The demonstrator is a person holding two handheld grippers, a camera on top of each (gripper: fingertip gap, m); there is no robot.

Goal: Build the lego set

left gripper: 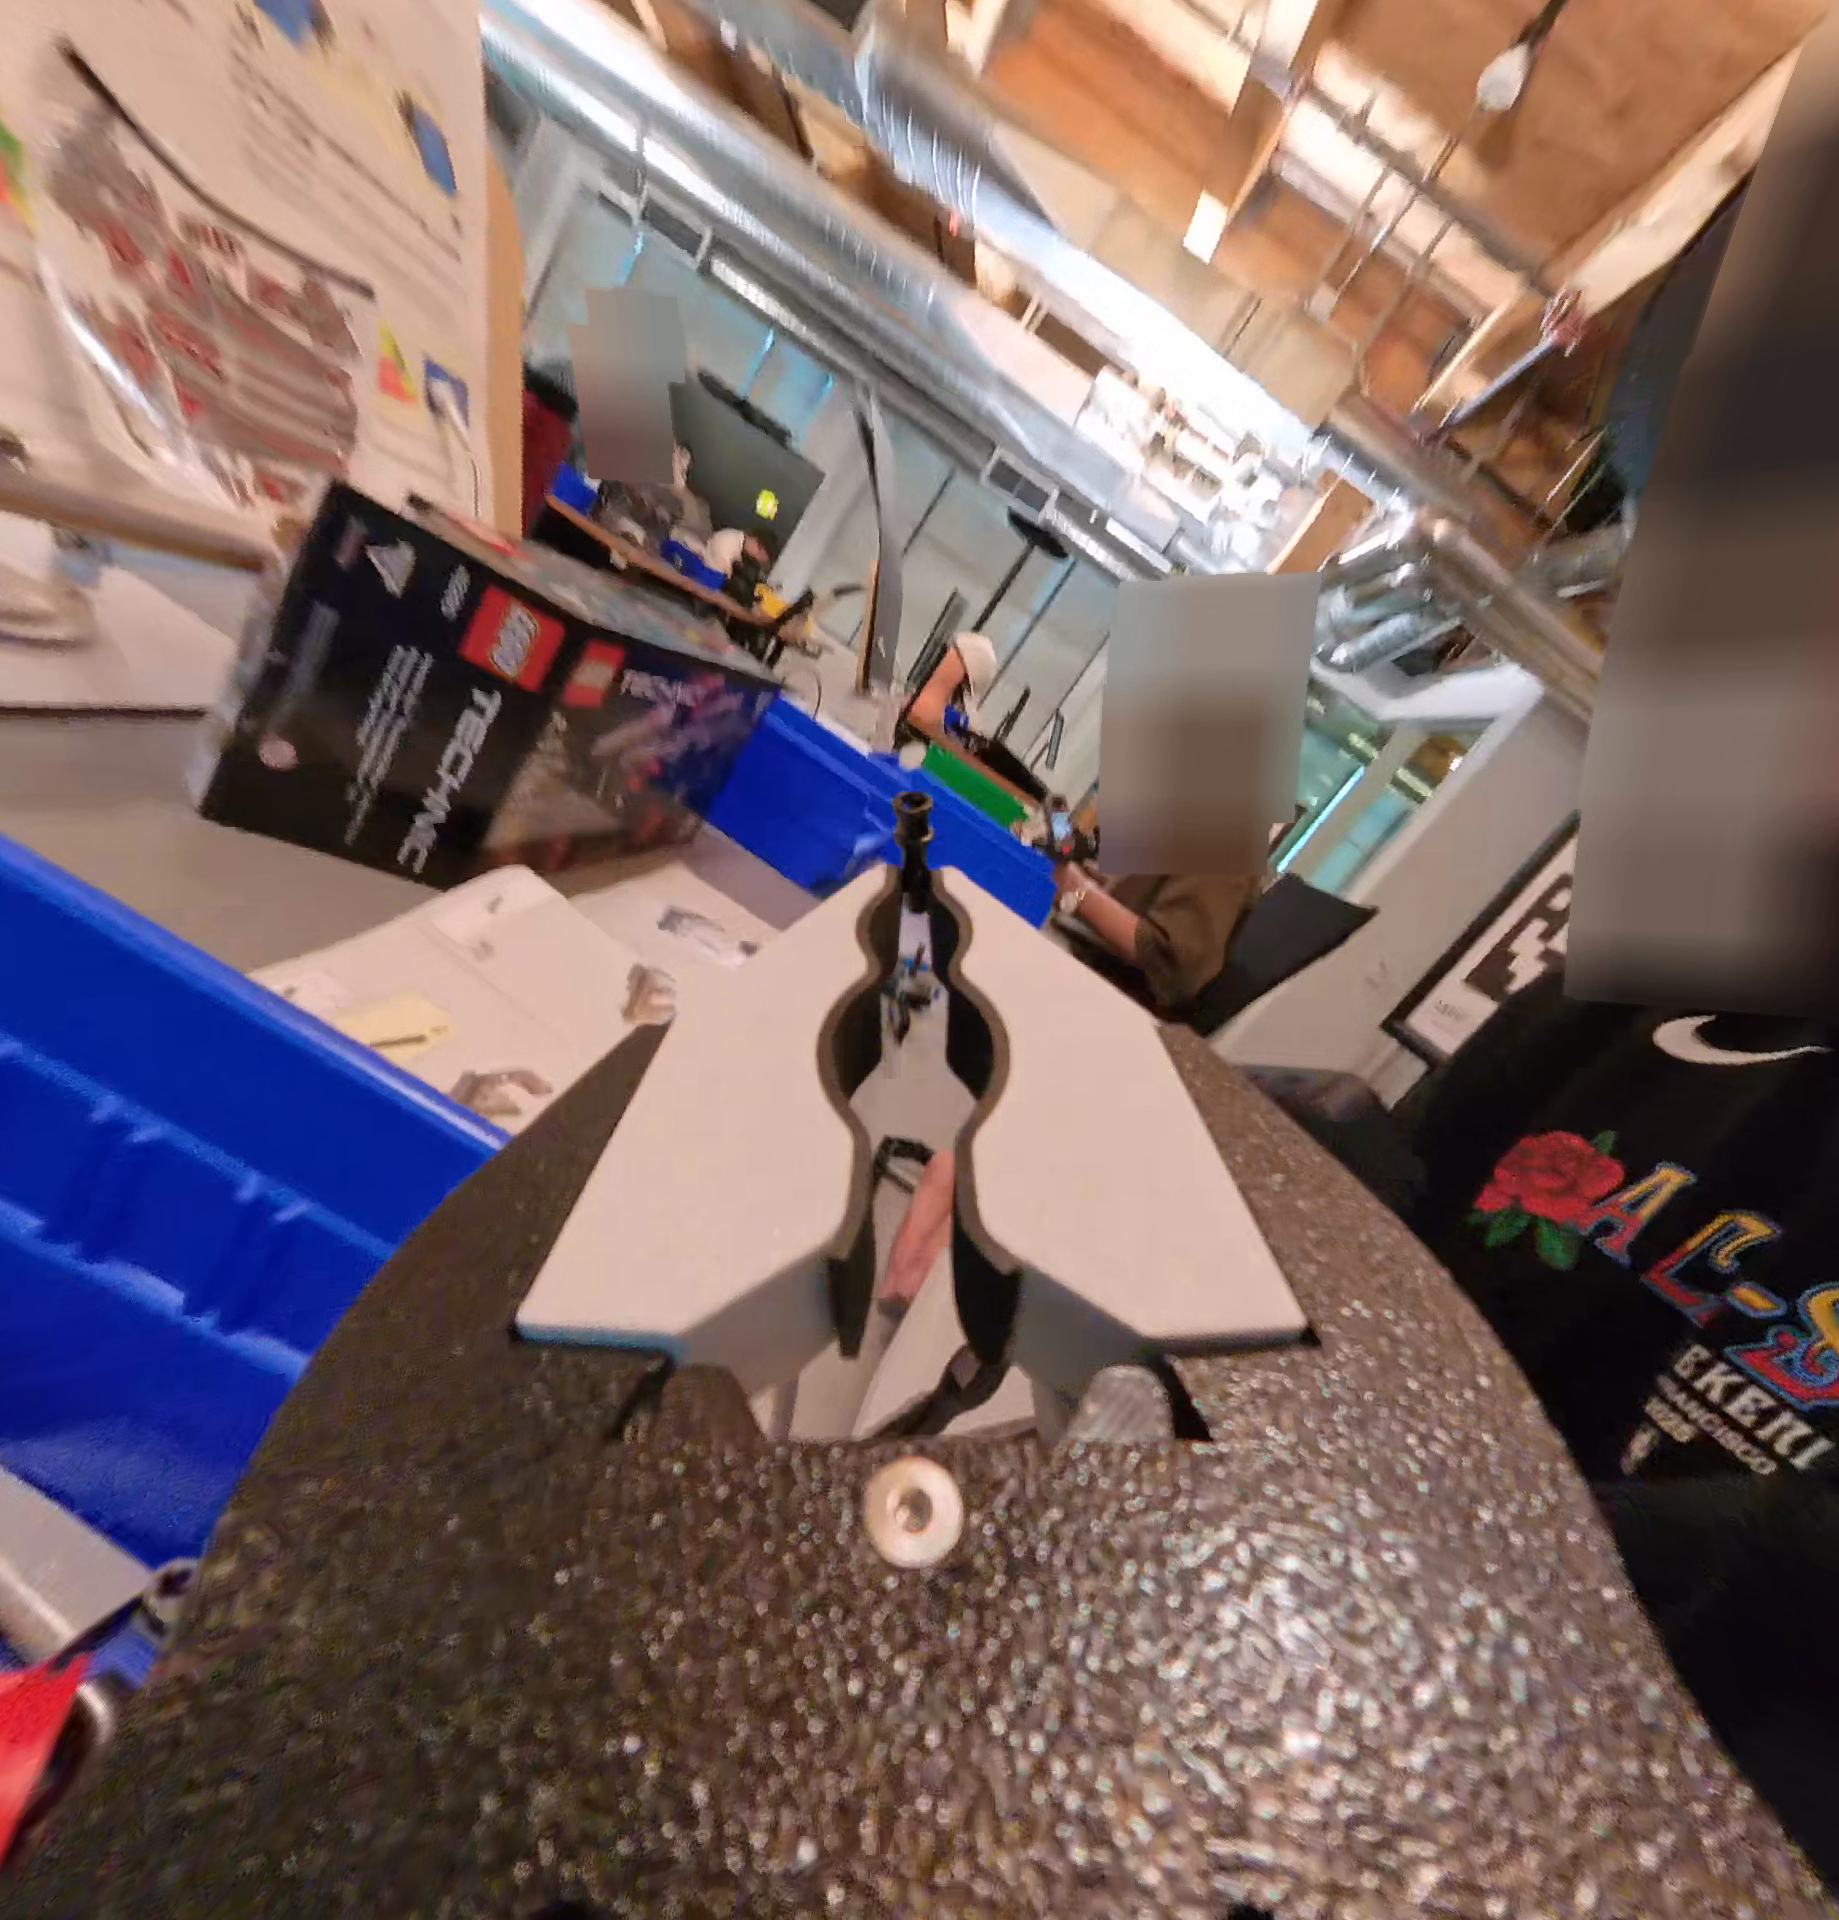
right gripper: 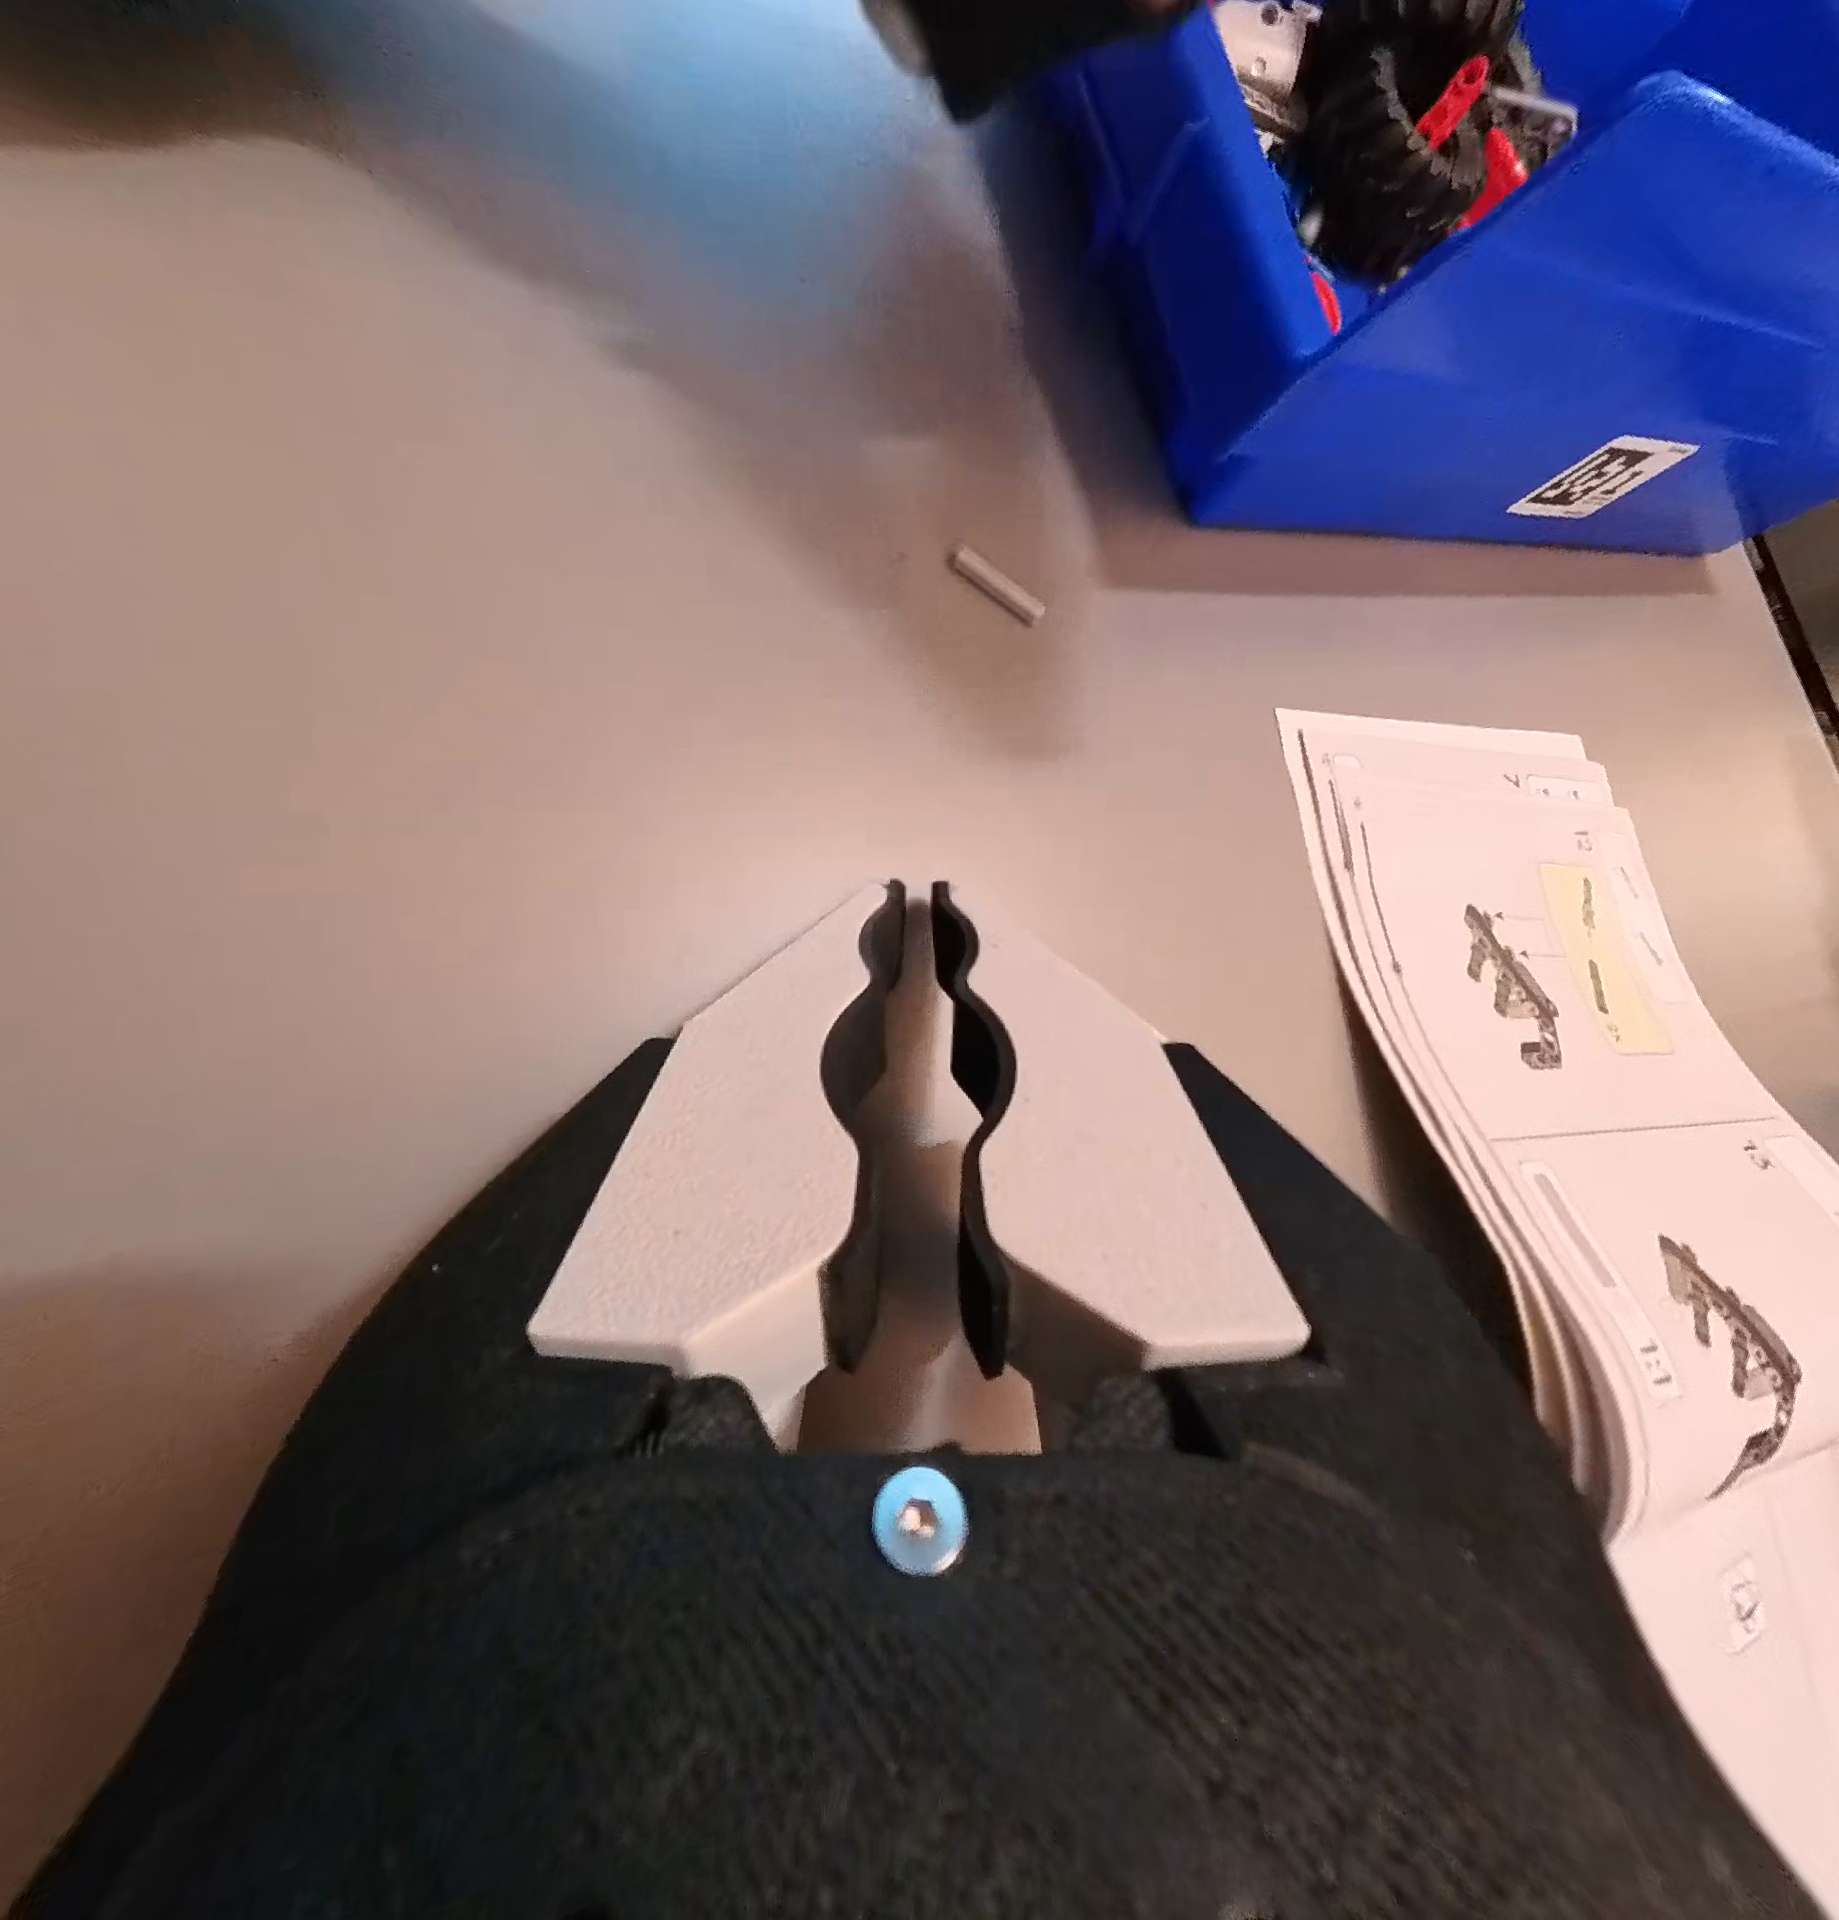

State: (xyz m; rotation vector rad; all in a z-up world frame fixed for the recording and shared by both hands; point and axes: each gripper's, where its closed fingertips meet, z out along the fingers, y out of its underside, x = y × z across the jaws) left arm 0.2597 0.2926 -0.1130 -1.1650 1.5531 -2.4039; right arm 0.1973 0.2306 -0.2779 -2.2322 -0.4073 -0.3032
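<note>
Risk centres on the black pin (left gripper: 913,852) clamped at the very tips of the left gripper (left gripper: 913,899), raised clear of the table (left gripper: 115,790): the hold is shallow, so a side load could pivot or eject it. Its long axis runs along the fingers, free end pointing forward, away from the camera. Right gripper (right gripper: 918,891), almost together and empty, hovers over the table short of a grey axle (right gripper: 996,585) lying flat, aligned diagonally.
</note>
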